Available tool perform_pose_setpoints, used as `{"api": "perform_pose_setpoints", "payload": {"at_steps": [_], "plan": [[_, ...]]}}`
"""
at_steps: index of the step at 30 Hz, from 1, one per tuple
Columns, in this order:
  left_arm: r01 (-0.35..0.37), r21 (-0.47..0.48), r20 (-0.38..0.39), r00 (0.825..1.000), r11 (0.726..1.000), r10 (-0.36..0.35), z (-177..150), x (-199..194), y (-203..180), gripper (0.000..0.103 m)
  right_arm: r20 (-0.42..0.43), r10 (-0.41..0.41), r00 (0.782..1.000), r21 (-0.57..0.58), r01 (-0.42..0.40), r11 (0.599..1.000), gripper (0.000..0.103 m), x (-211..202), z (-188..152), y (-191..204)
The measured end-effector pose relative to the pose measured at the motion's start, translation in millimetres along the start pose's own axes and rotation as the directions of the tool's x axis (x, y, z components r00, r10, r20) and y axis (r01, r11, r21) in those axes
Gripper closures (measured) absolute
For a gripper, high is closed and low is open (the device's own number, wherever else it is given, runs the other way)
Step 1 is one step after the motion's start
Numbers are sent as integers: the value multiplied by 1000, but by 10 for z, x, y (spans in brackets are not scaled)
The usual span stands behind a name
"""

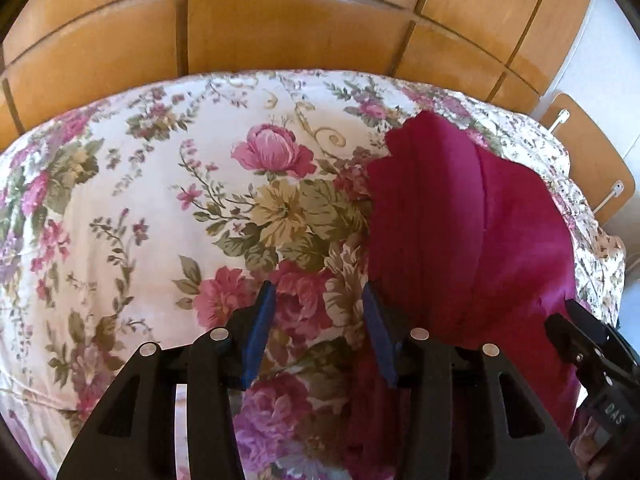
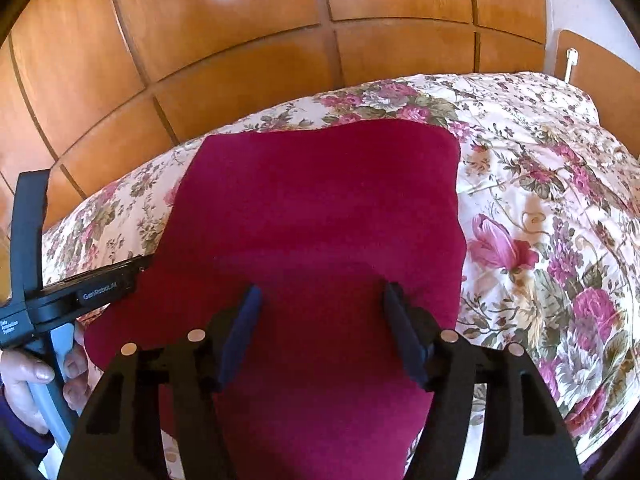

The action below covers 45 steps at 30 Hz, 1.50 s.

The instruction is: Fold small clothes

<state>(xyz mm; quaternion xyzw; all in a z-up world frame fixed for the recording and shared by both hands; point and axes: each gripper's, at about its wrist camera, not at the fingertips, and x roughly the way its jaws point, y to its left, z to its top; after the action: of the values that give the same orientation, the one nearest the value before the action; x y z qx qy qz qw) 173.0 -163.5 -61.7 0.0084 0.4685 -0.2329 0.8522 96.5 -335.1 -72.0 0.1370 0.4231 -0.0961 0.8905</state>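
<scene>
A dark magenta garment [image 2: 320,216] lies flat on the floral bedspread [image 2: 540,220]. In the left wrist view the garment [image 1: 460,220] is at the right, with a lengthwise fold line. My left gripper [image 1: 320,292] is open and empty, over the bedspread [image 1: 160,200] just left of the garment's edge. My right gripper [image 2: 320,292] is open and empty, hovering over the near half of the garment. The left gripper's body [image 2: 80,292] shows at the garment's left edge in the right wrist view; the right gripper's body [image 1: 592,352] shows at the right in the left wrist view.
A wooden panelled wardrobe [image 1: 280,32] stands behind the bed. A wooden headboard [image 1: 592,168] with white cables is at the far right. The person's hand [image 2: 32,372] holds the left gripper's handle.
</scene>
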Motion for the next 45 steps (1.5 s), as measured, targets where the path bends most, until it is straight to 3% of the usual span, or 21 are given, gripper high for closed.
{"api": "perform_pose_setpoints", "payload": {"at_steps": [3,5,6,13,18,22,25,29,30,31,33,37,45], "plan": [[6,-15,41,999,1000,-5,-19,-188,6,58,14,2,1000,0,-2,1000,33,-76,-3,-15],[-4,-18,80,997,1000,5,-41,-338,-9,50,30,12,999,14,-12,1000,25,-148,3,-21],[-4,-17,100,995,1000,5,-56,-404,-17,46,38,14,999,22,-15,1000,24,-190,-1,-25],[-33,51,179,984,998,24,-181,-761,-199,45,78,-13,997,16,12,1000,22,-437,-85,11],[-35,75,194,981,997,20,-262,-819,-314,45,89,-53,995,21,52,998,20,-488,-178,55],[-65,113,161,986,991,46,-314,-669,-391,45,-16,-105,994,5,105,994,18,-196,-321,43],[-101,119,125,988,988,86,-349,-509,-370,45,-11,-107,994,2,107,994,16,-191,-328,35],[-78,99,145,987,992,63,-369,-622,-327,45,15,-109,994,40,108,993,16,-302,-272,1],[-76,95,149,987,993,61,-374,-646,-318,44,26,-121,992,55,120,991,13,-343,-262,1],[-71,85,151,987,994,57,-392,-683,-289,36,49,-142,989,80,138,987,8,-410,-247,-8],[-72,65,162,985,995,60,-430,-748,-242,29,80,-171,982,123,160,979,3,-509,-232,-5],[-103,45,179,979,994,93,-535,-876,-166,29,90,-230,969,168,213,962,2,-598,-225,60],[-170,69,250,957,983,148,-751,-1126,-232,11,147,-332,932,157,309,938,2,-746,-388,320]]}}
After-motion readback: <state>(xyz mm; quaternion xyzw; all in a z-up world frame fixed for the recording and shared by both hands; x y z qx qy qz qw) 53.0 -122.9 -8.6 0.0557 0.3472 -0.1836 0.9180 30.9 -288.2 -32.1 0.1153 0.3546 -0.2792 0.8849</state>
